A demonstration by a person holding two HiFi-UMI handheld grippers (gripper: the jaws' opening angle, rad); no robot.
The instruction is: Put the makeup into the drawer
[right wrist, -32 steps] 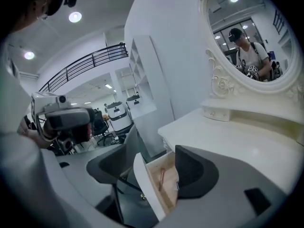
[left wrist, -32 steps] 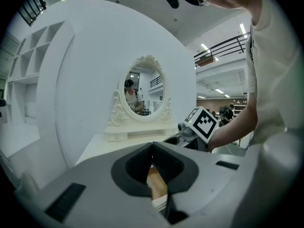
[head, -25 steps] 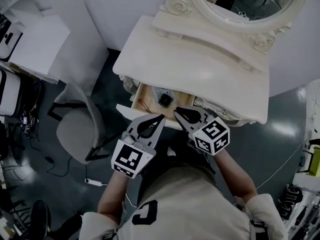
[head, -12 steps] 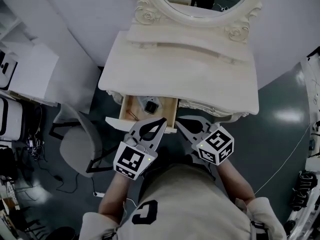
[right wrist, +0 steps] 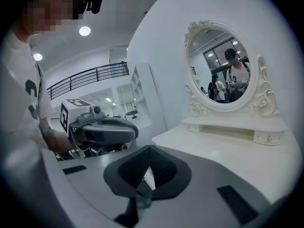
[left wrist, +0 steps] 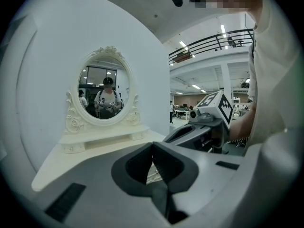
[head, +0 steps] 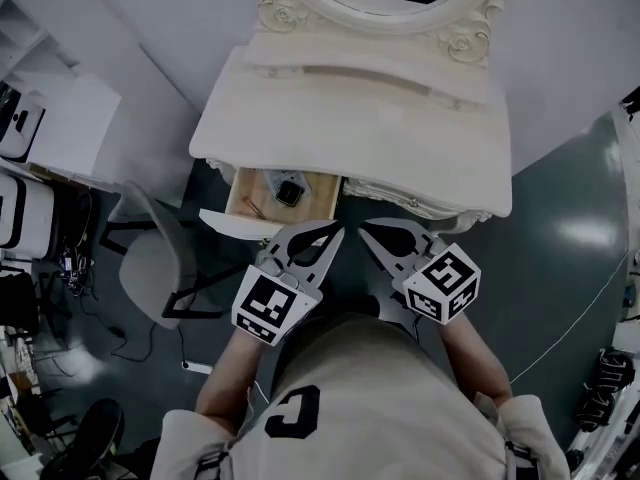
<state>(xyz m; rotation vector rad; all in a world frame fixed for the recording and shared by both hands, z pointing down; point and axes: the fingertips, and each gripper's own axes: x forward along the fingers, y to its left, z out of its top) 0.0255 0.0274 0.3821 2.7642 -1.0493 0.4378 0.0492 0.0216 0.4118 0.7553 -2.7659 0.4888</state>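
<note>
The left gripper [head: 330, 234] and the right gripper [head: 368, 230] are hovering side by side in front of the person's chest, their tips nearly meeting. Each pair of jaws is pressing together with nothing between them. Just beyond the left gripper's tips and slightly to the left, the shallow wood-lined drawer [head: 232, 222] of the cream ornate dressing table [head: 350, 118] is standing pulled out. The makeup is lying inside it: a small square dark compact [head: 289, 192] near the back and a thin reddish stick [head: 255, 208] to its left. The drawer's white front is running crosswise to both grippers, so a closing push would probably be heading straight away from the person. The left gripper is sitting nearer that front.
</note>
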